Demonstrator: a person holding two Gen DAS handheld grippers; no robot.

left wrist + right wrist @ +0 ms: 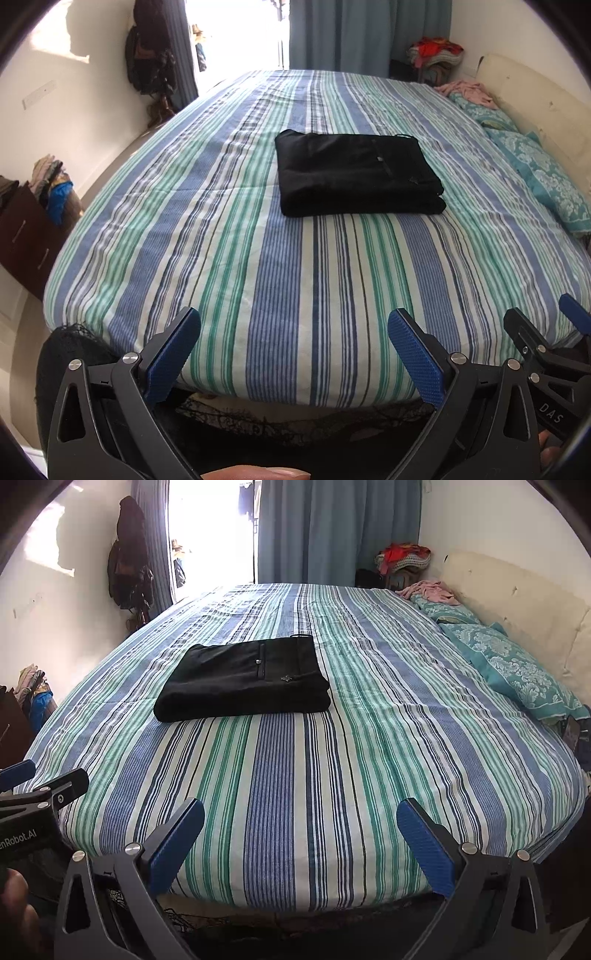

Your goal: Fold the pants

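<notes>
Black pants [354, 173] lie folded into a flat rectangle on the striped bed [258, 277], a back pocket with a button facing up. In the right wrist view the pants [247, 679] sit left of centre. My left gripper [293, 325] hangs open over the near edge of the bed, well short of the pants, nothing between its blue pads. My right gripper [301, 816] is open too, at the same near edge, empty. The right gripper [543, 332] shows at the lower right of the left wrist view; the left gripper [40, 779] shows at the lower left of the right wrist view.
Teal patterned pillows [517, 668] and a pink cloth [432, 590] lie along the cream headboard [517, 605] on the right. A dark drawer unit [26, 236] with piled clothes stands left of the bed. Blue curtains [332, 531] and a bright doorway are at the far end.
</notes>
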